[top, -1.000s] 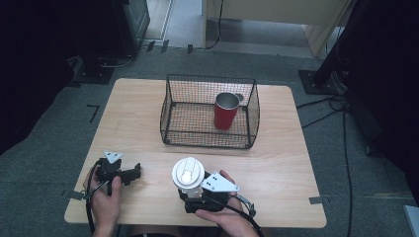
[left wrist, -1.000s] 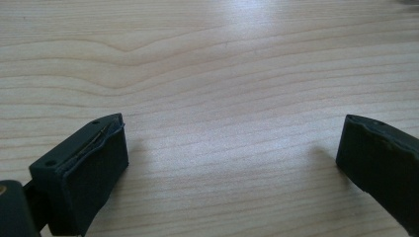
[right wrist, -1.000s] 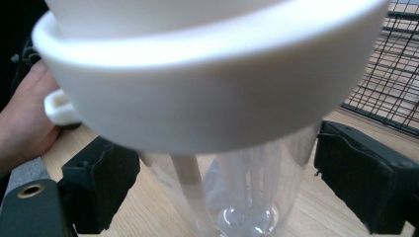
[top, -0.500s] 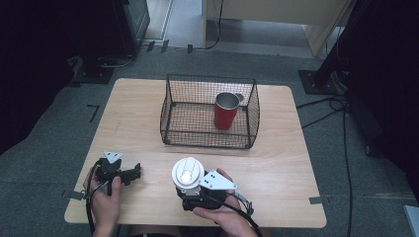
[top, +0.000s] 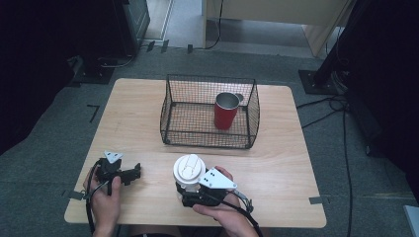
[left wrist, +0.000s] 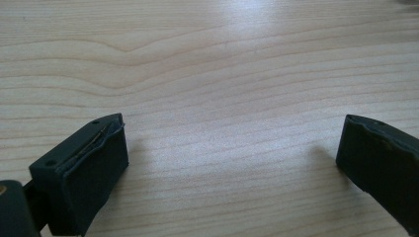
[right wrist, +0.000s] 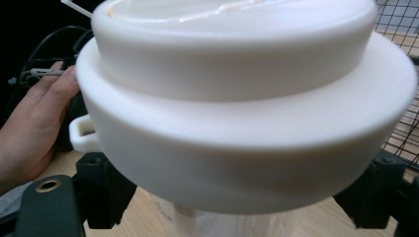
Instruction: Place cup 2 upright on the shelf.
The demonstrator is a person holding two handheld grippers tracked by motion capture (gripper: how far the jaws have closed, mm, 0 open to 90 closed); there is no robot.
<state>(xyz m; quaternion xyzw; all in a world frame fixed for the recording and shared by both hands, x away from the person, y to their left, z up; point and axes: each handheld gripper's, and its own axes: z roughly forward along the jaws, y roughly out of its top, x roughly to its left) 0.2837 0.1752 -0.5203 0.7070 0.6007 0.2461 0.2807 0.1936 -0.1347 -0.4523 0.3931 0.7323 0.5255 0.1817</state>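
A cup with a white domed lid [top: 189, 169] stands near the table's front edge. My right gripper [top: 191, 191] is at its body below the lid, and its jaws have just been closing with the cup between them. In the right gripper view the lid [right wrist: 237, 94] looms large, and a black jaw sits on either side of the pale cup body, so my right gripper [right wrist: 237, 219] is shut on it. My left gripper [top: 134, 173] rests on the table at the front left. Its jaws stand wide apart over bare wood in the left gripper view [left wrist: 232, 163].
A black wire basket [top: 170, 96] stands at the middle back of the wooden table [top: 276, 163], with a red metal-rimmed cup [top: 225, 116] upright inside it at the right. Dark equipment, stands and cables lie on the floor around the table.
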